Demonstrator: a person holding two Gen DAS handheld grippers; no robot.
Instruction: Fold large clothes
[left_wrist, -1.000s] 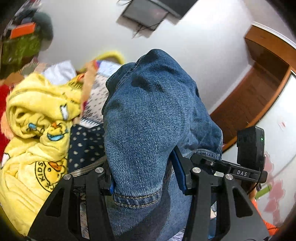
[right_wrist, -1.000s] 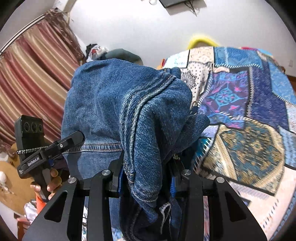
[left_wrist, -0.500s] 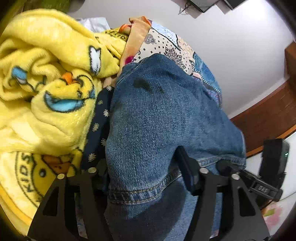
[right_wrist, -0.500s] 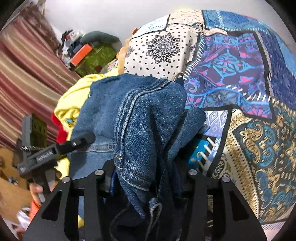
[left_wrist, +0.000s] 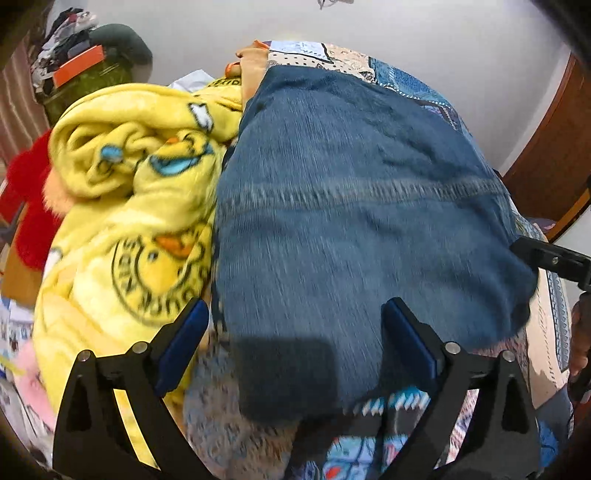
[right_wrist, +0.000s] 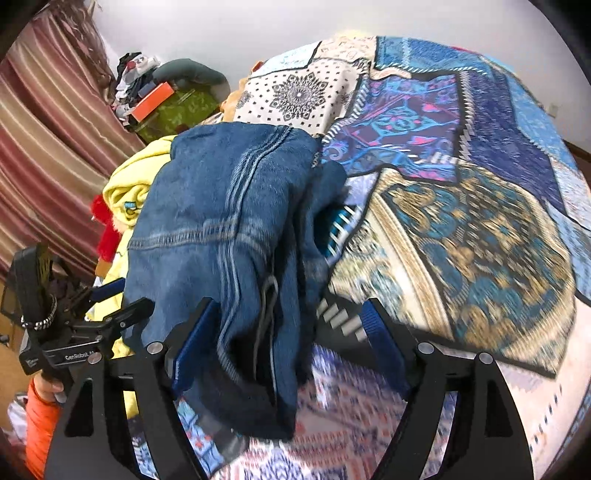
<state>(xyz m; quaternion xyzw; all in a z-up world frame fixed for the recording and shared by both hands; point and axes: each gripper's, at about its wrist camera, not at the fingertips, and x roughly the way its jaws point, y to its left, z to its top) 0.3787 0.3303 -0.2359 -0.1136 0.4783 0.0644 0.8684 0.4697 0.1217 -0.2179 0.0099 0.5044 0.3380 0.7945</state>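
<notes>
1. The left tongs (left_wrist: 295, 332) stand spread wide, their blue pads clear of the cloth; the jaws have just been opening, and the folded jeans (left_wrist: 354, 206) lie between and beyond them, no longer pinched.

2. The right tongs (right_wrist: 291, 332) are likewise spread, having just been opening. A thick fold of the jeans (right_wrist: 236, 229) bunches against the left-hand pad (right_wrist: 192, 343), while the other pad stands clear over the bedspread.

3. The denim rests on the patchwork bedspread (right_wrist: 480, 229), a bundle with a stitched seam running crosswise to the left tongs.

4. Both tongs sit at the near edge of the bundle, the left at one end, the right at the other. Its length seems to run between them, so either hand could take the next hold.

5. A yellow fleece blanket (left_wrist: 136, 206) lies touching the jeans on the left tongs' side; a red plush item (left_wrist: 29, 206) sits beyond it.

6. The fold looks set down; smoothing or a further fold may remain.
</notes>
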